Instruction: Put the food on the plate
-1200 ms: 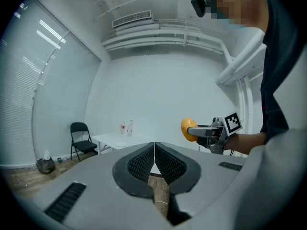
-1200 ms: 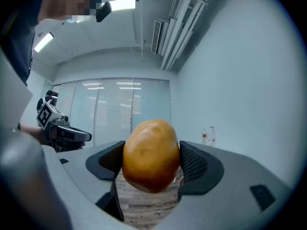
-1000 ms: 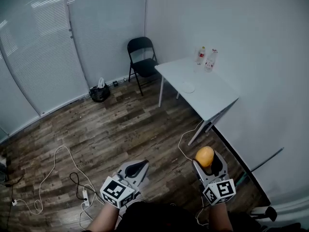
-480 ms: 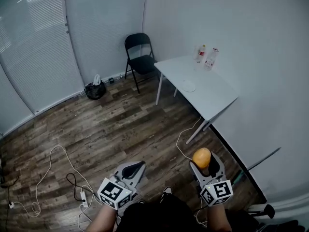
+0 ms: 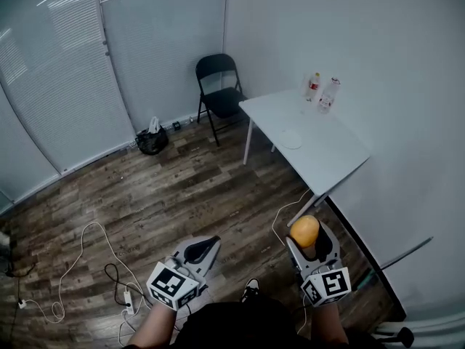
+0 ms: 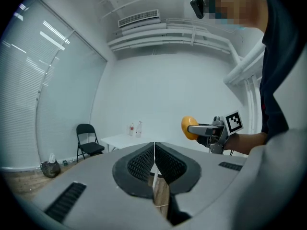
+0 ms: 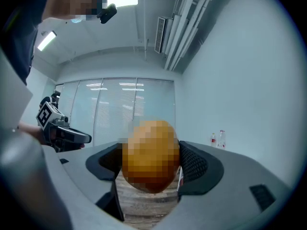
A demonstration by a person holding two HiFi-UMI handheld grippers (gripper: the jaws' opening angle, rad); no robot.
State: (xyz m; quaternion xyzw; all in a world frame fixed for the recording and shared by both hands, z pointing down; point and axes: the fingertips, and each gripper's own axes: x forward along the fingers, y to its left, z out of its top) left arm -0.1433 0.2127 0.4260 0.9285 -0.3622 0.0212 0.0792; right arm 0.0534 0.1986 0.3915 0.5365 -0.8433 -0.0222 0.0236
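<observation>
A person is standing on a wood-plank floor point(image 5: 167, 195) and holding 2 grippers low in front of the body.

The right gripper point(image 5: 308, 238) is gripping a round orange piece of food point(image 5: 304, 228) between its jaws, which are pressing on the food's 2 sides. The food is sitting at the jaw tips and being carried level and clear of the body, probably so that it does not slip on the way.

The left gripper point(image 5: 205, 247) is empty. Its jaws are pressing together with nothing between them, and it is hanging at the same height, well apart from the right one. It appears to be idling while the right gripper is doing the carrying.

A shoe tip point(image 5: 249, 291) is showing just below the grippers. Loose cables point(image 5: 87, 246) are trailing across the floor on the left.

Farther off, a white desk point(image 5: 320, 147) is standing against the right wall. A small pale plate point(image 5: 290, 139) is lying on it and looks bare, so the food is well apart from its goal. 2 bottles point(image 5: 322, 91) are standing upright at the desk's far end; their contents are too small to judge.

Beyond the desk, a black folding chair point(image 5: 219, 93) is standing empty in the corner. A dark bag point(image 5: 152, 140) with something white poking out is sitting on the floor by the blinds.
</observation>
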